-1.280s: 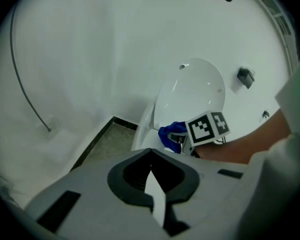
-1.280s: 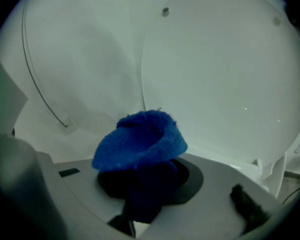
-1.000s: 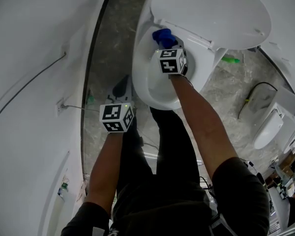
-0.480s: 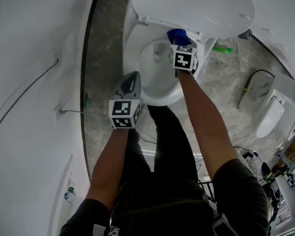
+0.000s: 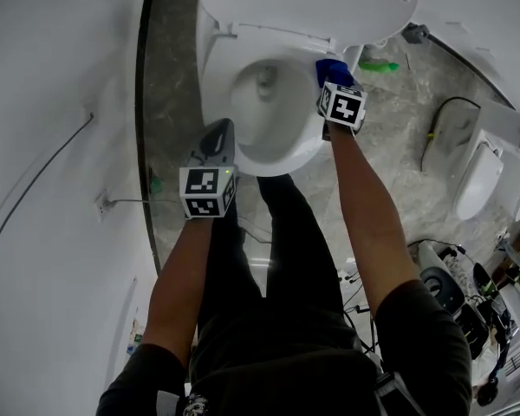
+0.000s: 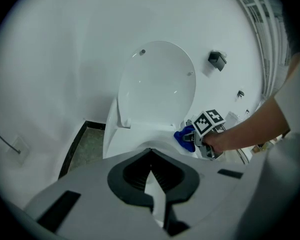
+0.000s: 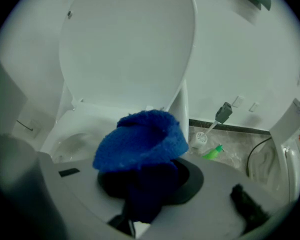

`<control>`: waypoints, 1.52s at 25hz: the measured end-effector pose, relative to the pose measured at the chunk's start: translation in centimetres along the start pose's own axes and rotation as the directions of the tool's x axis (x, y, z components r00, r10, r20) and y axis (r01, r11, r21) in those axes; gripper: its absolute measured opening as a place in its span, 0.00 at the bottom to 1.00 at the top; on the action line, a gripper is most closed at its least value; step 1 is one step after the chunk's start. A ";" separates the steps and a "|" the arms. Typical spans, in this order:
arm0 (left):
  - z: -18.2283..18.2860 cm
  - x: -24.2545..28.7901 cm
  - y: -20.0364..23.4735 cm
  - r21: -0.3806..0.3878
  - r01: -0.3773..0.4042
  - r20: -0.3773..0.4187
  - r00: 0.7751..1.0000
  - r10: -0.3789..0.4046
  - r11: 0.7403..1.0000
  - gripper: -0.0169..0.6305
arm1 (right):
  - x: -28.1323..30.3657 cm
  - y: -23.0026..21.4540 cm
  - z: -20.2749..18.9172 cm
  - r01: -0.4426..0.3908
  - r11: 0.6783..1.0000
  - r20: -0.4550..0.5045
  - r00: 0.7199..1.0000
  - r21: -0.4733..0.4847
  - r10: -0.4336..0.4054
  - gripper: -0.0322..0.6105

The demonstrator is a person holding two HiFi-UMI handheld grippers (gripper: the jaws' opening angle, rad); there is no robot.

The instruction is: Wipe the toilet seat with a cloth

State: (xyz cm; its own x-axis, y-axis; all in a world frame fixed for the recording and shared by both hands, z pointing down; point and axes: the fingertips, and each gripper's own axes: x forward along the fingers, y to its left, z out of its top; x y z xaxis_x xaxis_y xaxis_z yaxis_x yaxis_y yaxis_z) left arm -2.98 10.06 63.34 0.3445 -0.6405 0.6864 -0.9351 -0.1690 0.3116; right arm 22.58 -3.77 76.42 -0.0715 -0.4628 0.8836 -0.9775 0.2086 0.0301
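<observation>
The white toilet [image 5: 243, 150] stands with its lid [image 5: 303, 3] raised. My right gripper [image 5: 332, 76] is shut on a blue cloth [image 5: 331, 68] and presses it on the back right part of the seat rim, by the hinge. In the right gripper view the cloth [image 7: 140, 141] bulges out of the jaws and hides their tips. My left gripper [image 5: 217, 135] hovers at the front left of the bowl, shut and empty. In the left gripper view its closed jaws [image 6: 151, 156] point at the toilet, and the cloth [image 6: 186, 138] shows at the right.
A green bottle [image 5: 379, 65] and a toilet brush [image 5: 413, 33] stand on the marble floor right of the toilet. A white wall [image 5: 52, 146] with a cable runs along the left. Another white fixture [image 5: 472, 202] and cables lie at the right. The person's legs stand before the bowl.
The right gripper has carried the cloth from the back of the bowl opening rightward to the right side of the rim. The left gripper has stayed by the bowl's front left.
</observation>
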 end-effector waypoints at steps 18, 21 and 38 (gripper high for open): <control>-2.2 -1.4 -1.4 0.035 0.054 -0.056 0.997 -0.052 0.998 0.04 | -6.1 2.0 -14.0 -0.060 0.974 -0.188 0.982 -0.221 0.018 0.19; -2.3 -1.6 -0.3 0.041 0.047 -0.061 0.997 -0.045 0.998 0.04 | -7.1 3.1 -15.8 -0.078 0.960 -0.213 0.977 -0.270 0.019 0.19; -4.5 -4.1 2.1 0.055 0.065 -0.081 0.995 -0.060 0.996 0.04 | -11.7 13.8 -23.9 -0.245 0.911 -0.338 0.932 -0.331 0.128 0.19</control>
State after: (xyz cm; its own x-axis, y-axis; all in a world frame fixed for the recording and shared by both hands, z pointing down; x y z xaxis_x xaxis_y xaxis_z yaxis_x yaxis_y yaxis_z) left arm -5.97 15.72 64.17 0.4057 -0.5665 0.7173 -0.9140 -0.2507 0.3189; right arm 14.63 25.14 77.69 -0.1247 -0.1132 0.9857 -0.8075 0.5888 -0.0345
